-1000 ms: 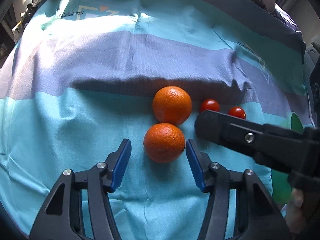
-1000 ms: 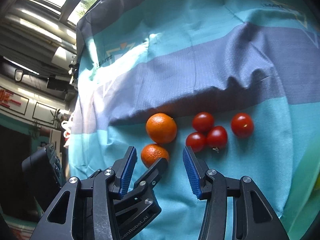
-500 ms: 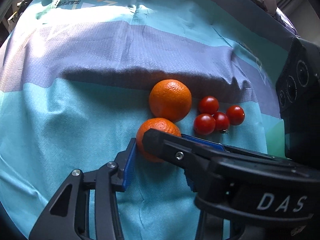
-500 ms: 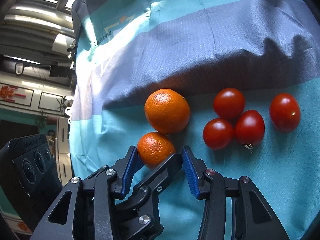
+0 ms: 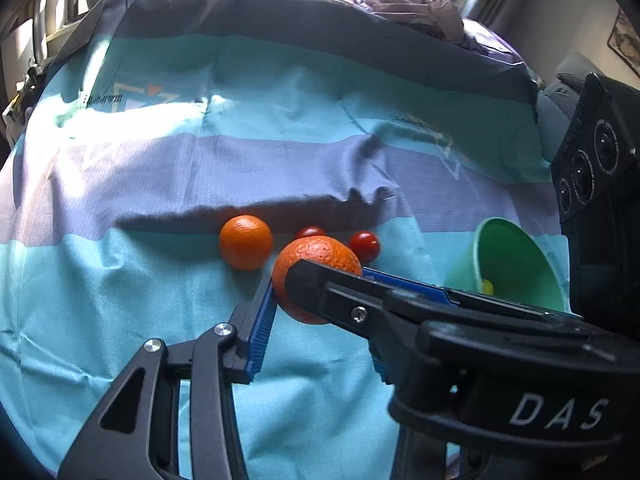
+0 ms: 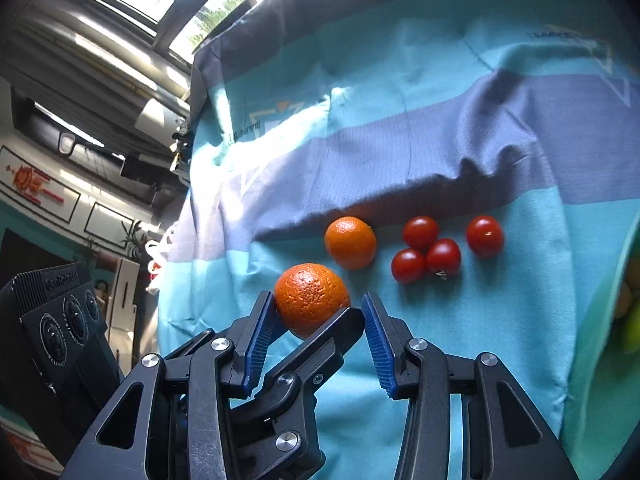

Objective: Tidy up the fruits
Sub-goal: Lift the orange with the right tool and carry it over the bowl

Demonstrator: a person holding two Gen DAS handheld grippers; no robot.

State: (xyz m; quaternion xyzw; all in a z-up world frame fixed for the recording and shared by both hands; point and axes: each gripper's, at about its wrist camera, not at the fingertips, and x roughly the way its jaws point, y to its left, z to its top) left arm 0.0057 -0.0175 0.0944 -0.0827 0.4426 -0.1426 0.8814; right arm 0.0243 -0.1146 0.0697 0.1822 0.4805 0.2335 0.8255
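Note:
My left gripper (image 5: 316,292) is shut on an orange (image 5: 312,258) and holds it above the cloth; the same orange (image 6: 310,296) shows in the right wrist view between the left gripper's fingers. My right gripper (image 6: 314,334) is open, and its fingers straddle the left gripper's finger and the orange from below. A second orange (image 5: 245,242) (image 6: 350,242) lies on the turquoise cloth (image 5: 120,300). Several cherry tomatoes (image 6: 426,250) lie to its right. One more tomato (image 6: 485,236) lies apart, further right.
A green bowl (image 5: 510,264) lies tilted at the right with something yellow inside; its rim (image 6: 592,320) shows at the right edge of the right wrist view. The striped cloth covers the whole table. Pillows and bedding lie behind the far edge.
My left gripper has closed on the near orange and lifted it off the cloth. Both grippers have pulled back, so the fruits look farther away. The green bowl has come into view.

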